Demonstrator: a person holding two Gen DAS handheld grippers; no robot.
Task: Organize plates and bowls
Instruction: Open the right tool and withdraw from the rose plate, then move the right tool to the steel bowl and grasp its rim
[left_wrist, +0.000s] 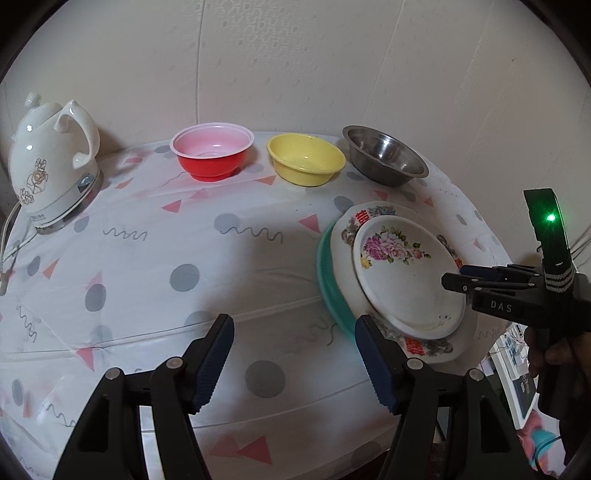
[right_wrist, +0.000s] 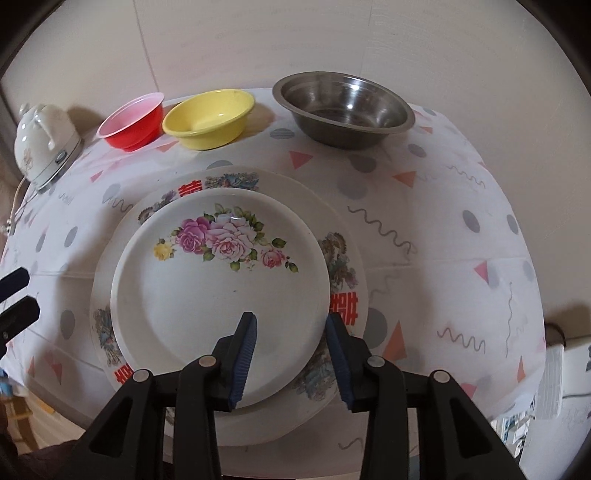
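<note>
White melamine flower plate (right_wrist: 218, 280) tops our stack over the wider red-lettered plate (right_wrist: 347, 295) and teal plate (left_wrist: 327, 280), so plates look finished. At twelve o'clock, the red plastic bowl (left_wrist: 212, 155), yellow plastic bowl (left_wrist: 304, 158) and steel bowl (left_wrist: 384, 155) remain unstacked. Our right gripper (right_wrist: 291, 354) hangs part-open over the stack's rim, gripping nothing; our left gripper (left_wrist: 295, 363) gapes empty.
</note>
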